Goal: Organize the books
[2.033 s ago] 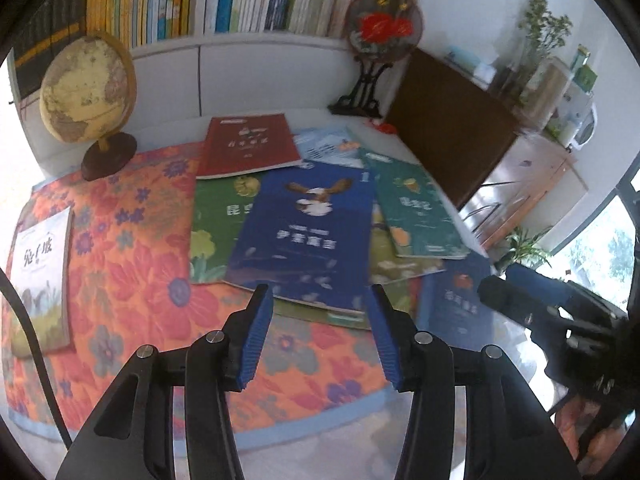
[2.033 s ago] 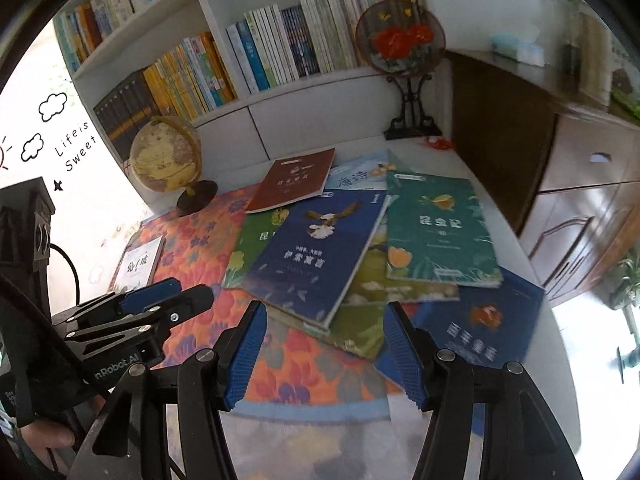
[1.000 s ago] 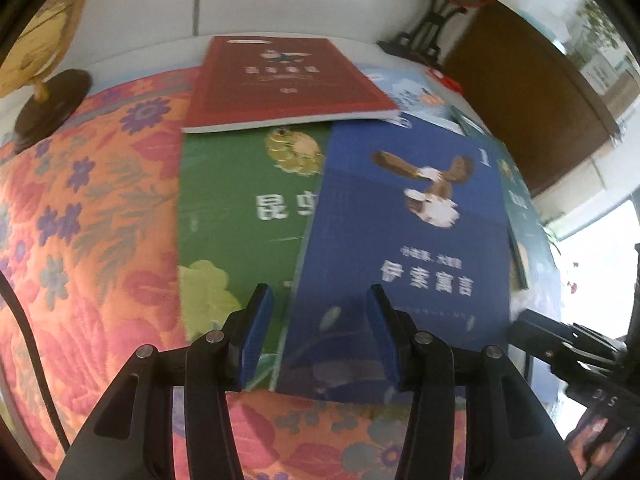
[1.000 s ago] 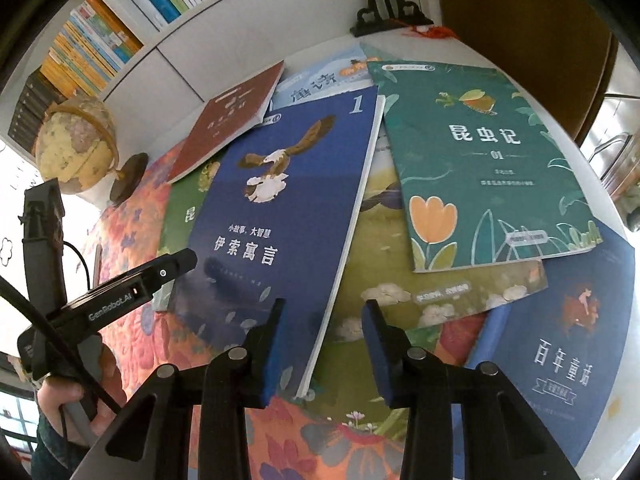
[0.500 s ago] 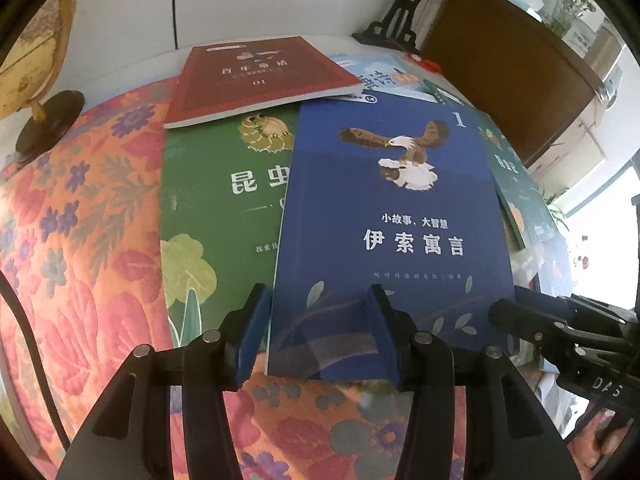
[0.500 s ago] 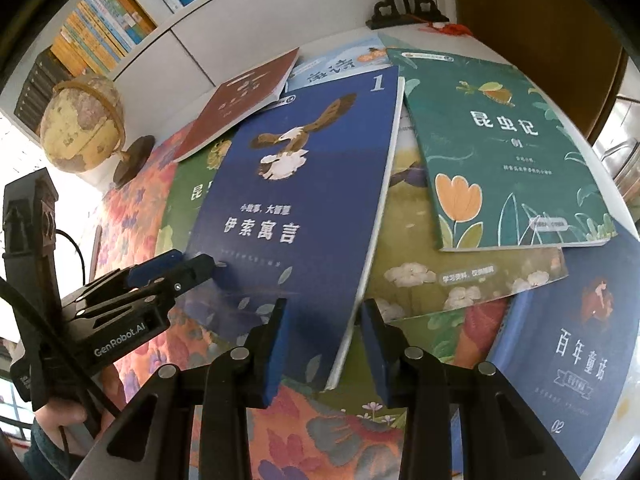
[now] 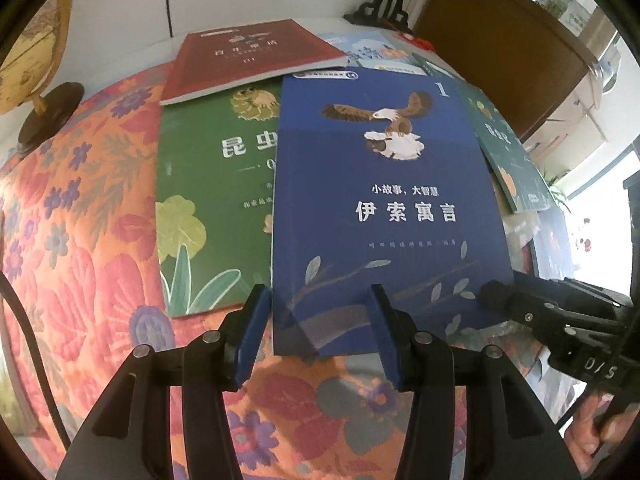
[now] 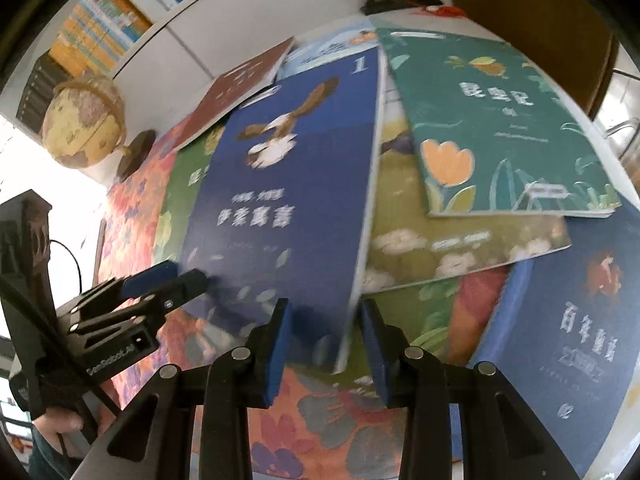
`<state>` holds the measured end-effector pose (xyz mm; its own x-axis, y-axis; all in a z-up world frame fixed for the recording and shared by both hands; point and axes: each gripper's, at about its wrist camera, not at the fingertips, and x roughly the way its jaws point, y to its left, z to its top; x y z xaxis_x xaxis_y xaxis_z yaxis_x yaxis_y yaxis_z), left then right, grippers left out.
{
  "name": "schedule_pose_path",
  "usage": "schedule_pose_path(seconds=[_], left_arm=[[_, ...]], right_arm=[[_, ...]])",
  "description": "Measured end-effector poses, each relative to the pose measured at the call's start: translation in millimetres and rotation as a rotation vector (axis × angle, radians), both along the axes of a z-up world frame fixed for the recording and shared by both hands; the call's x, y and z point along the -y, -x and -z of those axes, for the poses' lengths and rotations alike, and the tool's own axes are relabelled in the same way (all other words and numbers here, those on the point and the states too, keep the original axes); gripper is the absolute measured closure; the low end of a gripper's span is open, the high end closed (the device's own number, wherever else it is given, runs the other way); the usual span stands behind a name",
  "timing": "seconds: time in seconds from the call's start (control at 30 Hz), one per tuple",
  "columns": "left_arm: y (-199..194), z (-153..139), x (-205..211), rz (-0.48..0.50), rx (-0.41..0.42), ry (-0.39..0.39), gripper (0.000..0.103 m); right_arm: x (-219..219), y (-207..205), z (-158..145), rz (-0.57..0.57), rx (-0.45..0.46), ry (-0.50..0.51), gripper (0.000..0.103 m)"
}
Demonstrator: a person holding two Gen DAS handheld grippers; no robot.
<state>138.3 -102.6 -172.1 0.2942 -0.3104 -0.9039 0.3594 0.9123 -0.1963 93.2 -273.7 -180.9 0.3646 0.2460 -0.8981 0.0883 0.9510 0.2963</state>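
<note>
Lying topmost on the scattered pile, the blue eagle book (image 7: 384, 208) overlaps a green book (image 7: 212, 200) on the flowered cloth (image 7: 80, 260). Both tongs straddle its near edge, spread, pinching nothing: left gripper (image 7: 318, 332) at its left corner, right gripper (image 8: 324, 340) at its right corner.

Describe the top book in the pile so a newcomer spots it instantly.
On the floral orange tablecloth lies a fan of overlapping books. The blue eagle book sits on top, partly covering the green book on its left in the left wrist view. Only it shows a flying eagle and a white "1" in its top corner.
</note>
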Motion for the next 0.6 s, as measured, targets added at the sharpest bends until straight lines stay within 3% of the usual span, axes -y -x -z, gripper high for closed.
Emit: schedule_pose_path(seconds=[0.03,0.1,0.17,0.2,0.27,0.33,0.43,0.6], left_arm=[[0,-1,-1,0.004,-0.010,0.016,0.057],[1,-6,-11,0.006,-0.040,0.120,0.057],[3,-15,-24,0.009,-0.057,0.281,0.057],[4,-21,-34,0.008,-0.068,0.404,0.057],[4,-25,-45,-0.004,-0.090,0.542,0.057],[3,-20,-49,-0.023,-0.122,0.633,0.057],[2,-12,-47,-0.051,-0.150,0.691,0.057],[-2,5,-32,-0.078,-0.144,0.551,0.057]], right_arm=[[-2,1,-1,-0.005,0.005,0.017,0.068],[2,2,-2,0.004,0.012,0.016,0.068],[16,4,-4,0.039,0.021,-0.009,0.067],[24,5,-3,0.062,0.024,-0.038,0.067],[51,6,3,0.137,0.008,-0.178,0.067],[75,7,14,0.218,-0.014,-0.322,0.067],[93,11,25,0.289,-0.026,-0.426,0.068],[91,11,20,0.278,-0.014,-0.379,0.067]])
